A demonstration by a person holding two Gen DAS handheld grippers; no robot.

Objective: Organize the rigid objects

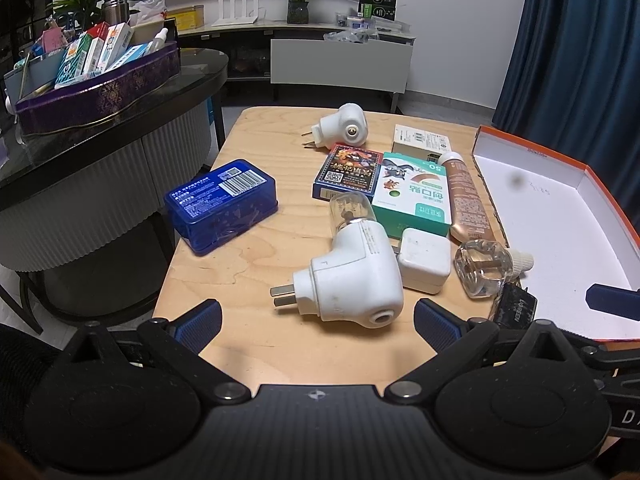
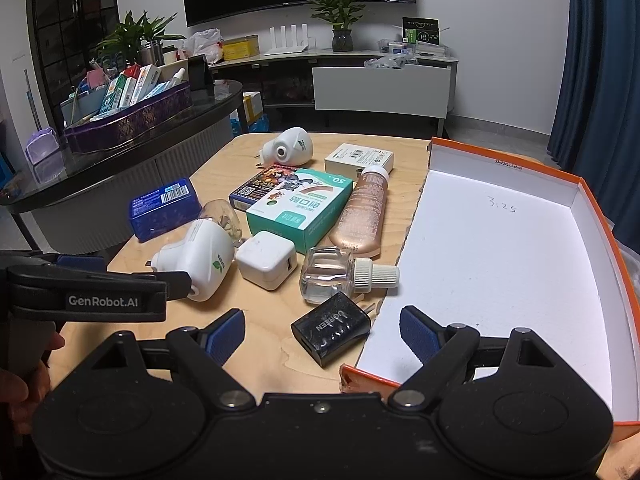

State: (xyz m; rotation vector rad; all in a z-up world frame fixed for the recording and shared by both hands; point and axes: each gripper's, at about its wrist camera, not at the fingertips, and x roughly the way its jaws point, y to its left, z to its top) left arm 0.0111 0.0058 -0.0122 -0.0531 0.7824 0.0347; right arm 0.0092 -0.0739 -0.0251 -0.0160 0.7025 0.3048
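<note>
On the light wooden table (image 1: 248, 272) lie a blue plastic box (image 1: 221, 204), a white plug-in vaporizer (image 1: 352, 276), a white charger cube (image 1: 424, 266), a clear glass bottle (image 1: 484, 268), a black charger (image 2: 332, 326), a green plaster box (image 2: 300, 208), a dark card box (image 1: 346, 172), a rose-gold tube (image 2: 362, 212), a small white box (image 2: 358, 158) and a second vaporizer (image 1: 340, 126). An empty orange box (image 2: 500, 260) with a white inside lies on the right. My left gripper (image 1: 318, 326) stands open just before the near vaporizer. My right gripper (image 2: 323, 334) is open around the black charger, its right finger over the box.
A dark oval table (image 1: 120, 128) stands to the left and carries a purple tray (image 1: 100, 92) full of cartons. A low TV cabinet (image 1: 340, 60) with plants lines the back wall. A blue curtain (image 1: 580, 60) hangs at the right. A hand (image 2: 24, 388) holds the left gripper.
</note>
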